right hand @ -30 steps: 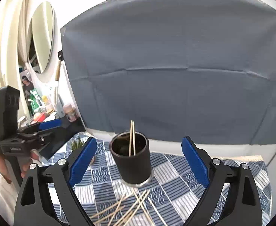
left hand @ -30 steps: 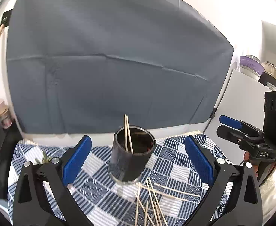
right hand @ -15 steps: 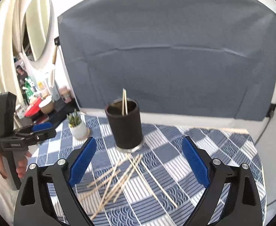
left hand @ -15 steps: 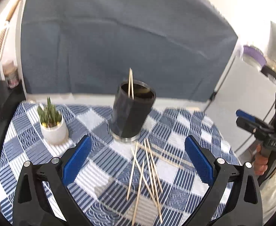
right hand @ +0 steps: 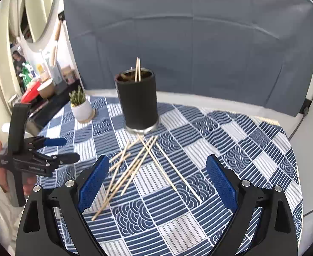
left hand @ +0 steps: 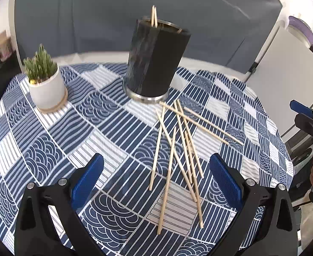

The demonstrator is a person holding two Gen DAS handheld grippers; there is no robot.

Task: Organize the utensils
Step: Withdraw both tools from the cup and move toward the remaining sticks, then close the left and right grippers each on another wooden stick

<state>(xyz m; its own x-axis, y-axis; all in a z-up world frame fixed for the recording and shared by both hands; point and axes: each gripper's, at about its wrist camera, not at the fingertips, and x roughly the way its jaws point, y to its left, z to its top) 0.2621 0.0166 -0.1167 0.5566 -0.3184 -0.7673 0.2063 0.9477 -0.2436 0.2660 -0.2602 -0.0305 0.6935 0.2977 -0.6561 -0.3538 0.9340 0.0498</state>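
Left gripper (left hand: 156,181) and right gripper (right hand: 157,181): jaws wide apart, empty, at frame bottom. Loose skewers (left hand: 177,147) mid-frame; black holder (left hand: 154,57) above, two sticks inside.

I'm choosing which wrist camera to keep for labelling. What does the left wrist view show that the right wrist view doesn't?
Only the left wrist view shows a white cabinet with a purple-lidded container on top, and the right gripper from the side.

Only the right wrist view shows a round mirror, a cluttered shelf, and the left gripper from the side.

Both show the black cup holding two sticks, the loose sticks scattered on the blue patterned tablecloth, the potted plant, and the grey backdrop.
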